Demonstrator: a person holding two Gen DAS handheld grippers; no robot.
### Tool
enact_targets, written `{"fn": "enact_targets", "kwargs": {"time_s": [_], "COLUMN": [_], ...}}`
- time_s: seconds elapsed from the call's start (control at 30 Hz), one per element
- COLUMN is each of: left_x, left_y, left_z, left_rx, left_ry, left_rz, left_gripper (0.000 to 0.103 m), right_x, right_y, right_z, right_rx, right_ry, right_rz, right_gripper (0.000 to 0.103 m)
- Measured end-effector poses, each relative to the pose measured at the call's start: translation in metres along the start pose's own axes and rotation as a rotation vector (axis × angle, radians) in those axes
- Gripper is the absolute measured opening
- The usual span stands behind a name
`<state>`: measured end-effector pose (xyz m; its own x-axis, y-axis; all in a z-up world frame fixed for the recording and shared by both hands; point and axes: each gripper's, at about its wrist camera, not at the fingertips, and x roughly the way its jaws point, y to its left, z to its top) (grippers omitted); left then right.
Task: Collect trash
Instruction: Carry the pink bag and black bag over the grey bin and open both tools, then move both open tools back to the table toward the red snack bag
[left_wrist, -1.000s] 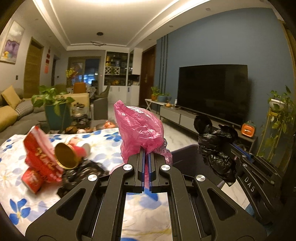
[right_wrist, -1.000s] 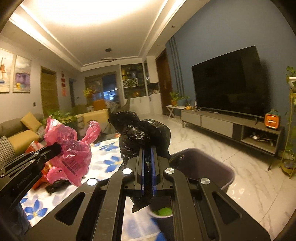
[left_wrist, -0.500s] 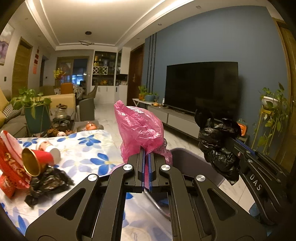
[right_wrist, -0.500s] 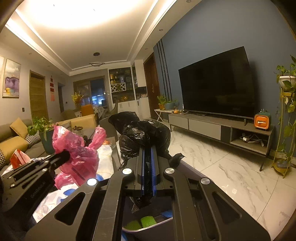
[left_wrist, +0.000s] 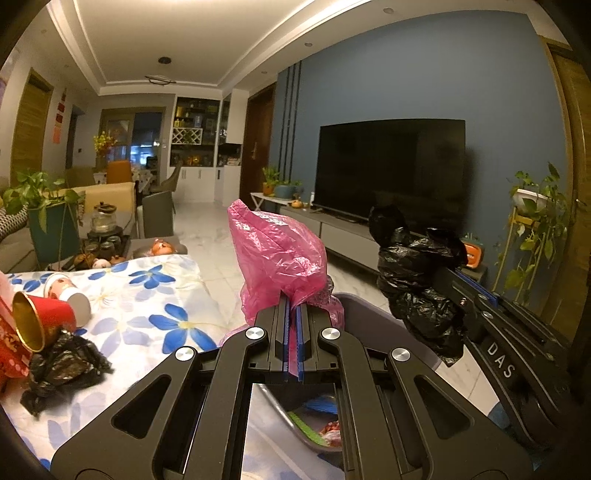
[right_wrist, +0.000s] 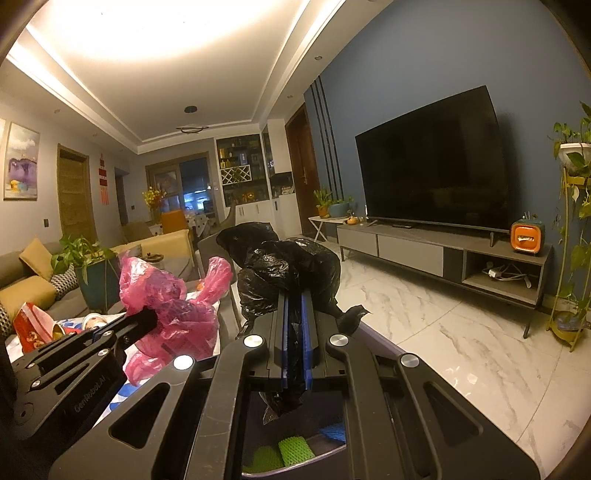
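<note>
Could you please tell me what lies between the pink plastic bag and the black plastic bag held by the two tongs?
Nothing: the crumpled pink plastic bag and crumpled black plastic bag hang apart, both above the grey bin. The left wrist view shows it.

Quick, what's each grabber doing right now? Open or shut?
Left gripper: shut on the crumpled pink plastic bag.
Right gripper: shut on the crumpled black plastic bag.

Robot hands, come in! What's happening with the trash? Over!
Left gripper shut on pink bag. Right gripper shut on black bag. Both above bin. Nothing in the way.
</note>
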<state>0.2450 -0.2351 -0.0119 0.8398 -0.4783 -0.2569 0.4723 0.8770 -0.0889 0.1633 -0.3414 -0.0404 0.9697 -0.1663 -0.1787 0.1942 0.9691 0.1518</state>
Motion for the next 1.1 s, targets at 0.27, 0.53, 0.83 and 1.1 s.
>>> {"fn": "enact_targets", "kwargs": {"time_s": [0.27,0.53,0.83,1.1], "left_x": [0.010,0.016,0.014,-0.003], "left_y": [-0.001,-0.001,0.007,0.023], "left_z": [-0.004,-0.007,-0.009,-0.011], "left_rx": [0.002,0.000,-0.016,-0.051], "left_ry": [0.007,0.014,0.015,-0.003], "left_rz": [-0.029,-0.059,-0.050,0.016], "left_gripper": [0.003,0.010,0.052,0.078], "right_x": [0.000,-0.001,-0.004,-0.013], "right_y": [0.001,0.005,0.009,0.017], "right_z": [0.001,0.000,0.000,0.001], "right_rx": [0.005,0.020,0.041,0.044], "right_ry": [-0.004,-0.007,0.000,-0.004], "right_rz": [-0.001,0.000,-0.016,-0.023], "right_gripper": [0.007,0.019,0.026,0.048]}}
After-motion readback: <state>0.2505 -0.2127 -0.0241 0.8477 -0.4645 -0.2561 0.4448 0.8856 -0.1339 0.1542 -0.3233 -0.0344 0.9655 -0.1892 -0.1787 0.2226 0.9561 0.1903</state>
